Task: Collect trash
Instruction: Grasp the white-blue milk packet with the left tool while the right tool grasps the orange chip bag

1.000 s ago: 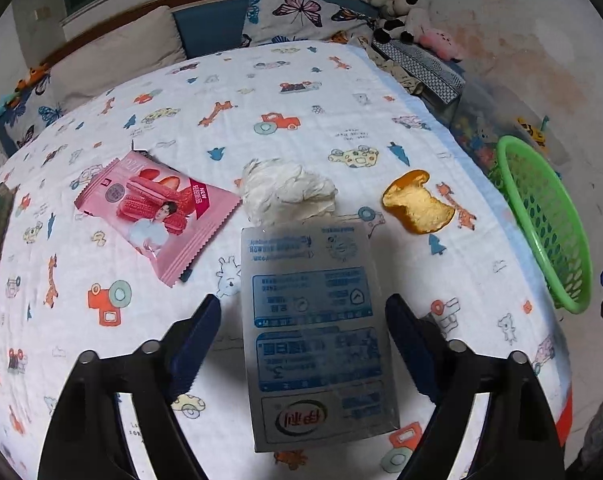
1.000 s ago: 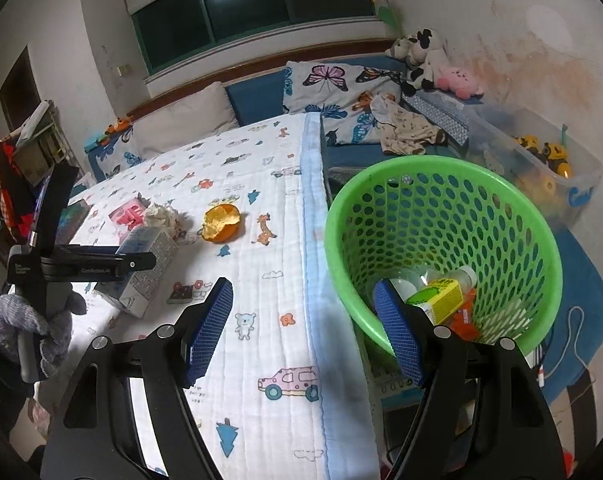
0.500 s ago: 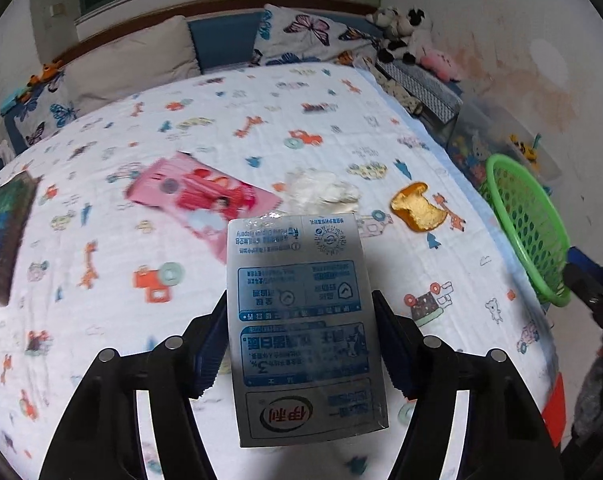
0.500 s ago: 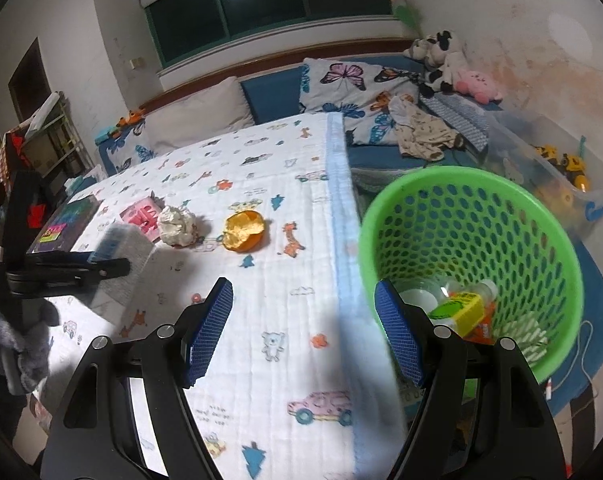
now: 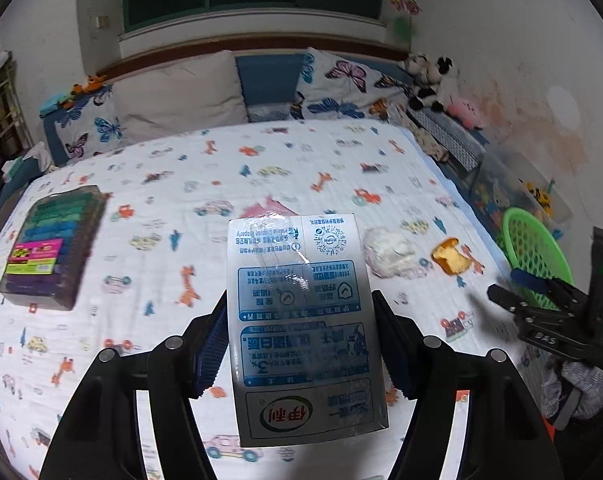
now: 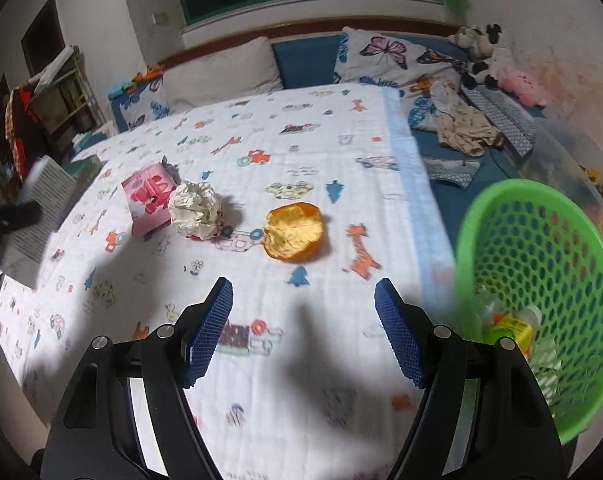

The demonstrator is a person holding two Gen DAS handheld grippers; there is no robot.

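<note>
A bed (image 5: 301,168) with a cartoon-print sheet fills the room. The left hand-held gripper (image 5: 301,344) clamps a milk carton (image 5: 301,328), long axis along its fingers, raised above the bed. The green basket (image 5: 535,256) sits off the carton's right, beside the bed's edge. The right hand-held gripper (image 6: 303,330), nearer the basket, is released and empty.

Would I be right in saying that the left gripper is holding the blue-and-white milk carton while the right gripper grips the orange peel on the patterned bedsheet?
Not quite. The left gripper does hold the blue-and-white milk carton, but the right gripper is open and holds nothing. The right wrist view shows the orange peel lying untouched on the patterned bedsheet, beyond the blue pads.
</note>
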